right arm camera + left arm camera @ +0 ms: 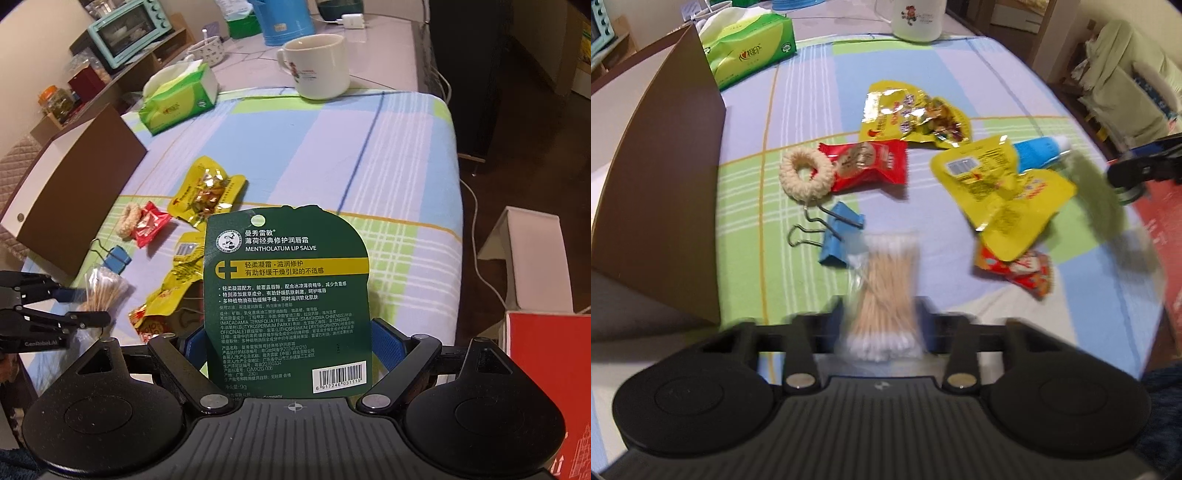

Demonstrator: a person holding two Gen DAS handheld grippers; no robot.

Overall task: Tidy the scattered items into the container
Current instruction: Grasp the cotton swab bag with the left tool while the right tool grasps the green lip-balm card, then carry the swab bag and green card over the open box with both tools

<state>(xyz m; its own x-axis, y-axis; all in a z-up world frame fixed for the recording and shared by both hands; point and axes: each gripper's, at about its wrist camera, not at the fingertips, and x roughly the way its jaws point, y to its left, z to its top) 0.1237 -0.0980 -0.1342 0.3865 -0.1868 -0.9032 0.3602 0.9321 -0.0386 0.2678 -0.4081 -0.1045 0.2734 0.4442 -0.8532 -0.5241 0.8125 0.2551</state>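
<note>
swabs (882,291) beside box wall (665,192)

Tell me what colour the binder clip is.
Blue binder clip with silver wire handles; clearest in the left wrist view.

A home dining room (toaster oven (127,31), mug (317,66)).

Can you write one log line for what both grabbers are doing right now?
left gripper: shut on cotton swab pack | right gripper: shut on lip salve card | brown box: nothing dropped in yet
</note>
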